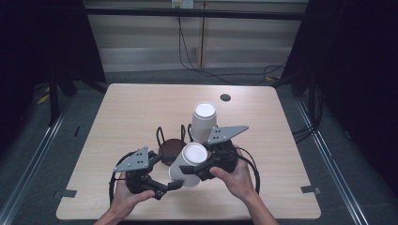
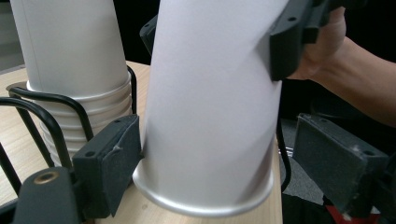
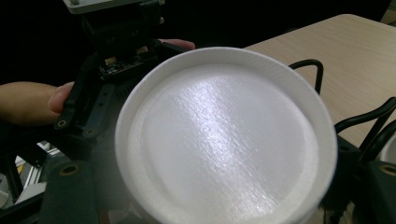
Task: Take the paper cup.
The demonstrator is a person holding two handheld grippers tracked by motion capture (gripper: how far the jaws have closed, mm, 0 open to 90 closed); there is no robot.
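On the left, the left gripper [image 1: 174, 184] sits low over the near edge of the wooden table [image 1: 126, 108], held in the person's left hand [image 1: 123, 199]. Its two black jaws are spread apart. A white paper cup [image 1: 187, 165] stands upside down between them, tipped a little. In the left gripper view the rim of this cup [image 2: 205, 126] is right against the left pad [image 2: 112, 163], and I cannot tell if it really touches. The right pad [image 2: 338, 161] is clearly apart from the cup, with a gap between.

Behind the left jaw there is a black wire rack [image 1: 165, 137] on the table. A stack of white cups [image 1: 203, 123], also upside down, sits in the rack, just past the tipped cup. In the left gripper view the stack [image 2: 70, 70] shows beyond the left pad, with the wire loops [image 2: 51, 112] around its ribbed bottom part.

On the right, the right gripper [image 1: 201, 168] is held in the person's right hand [image 1: 237, 178]. Its jaws pinch the tipped cup near its upturned base. In the right gripper view the round white base [image 3: 226, 140] sits up close between the two jaws, and the left gripper [image 3: 112, 56] shows behind it.
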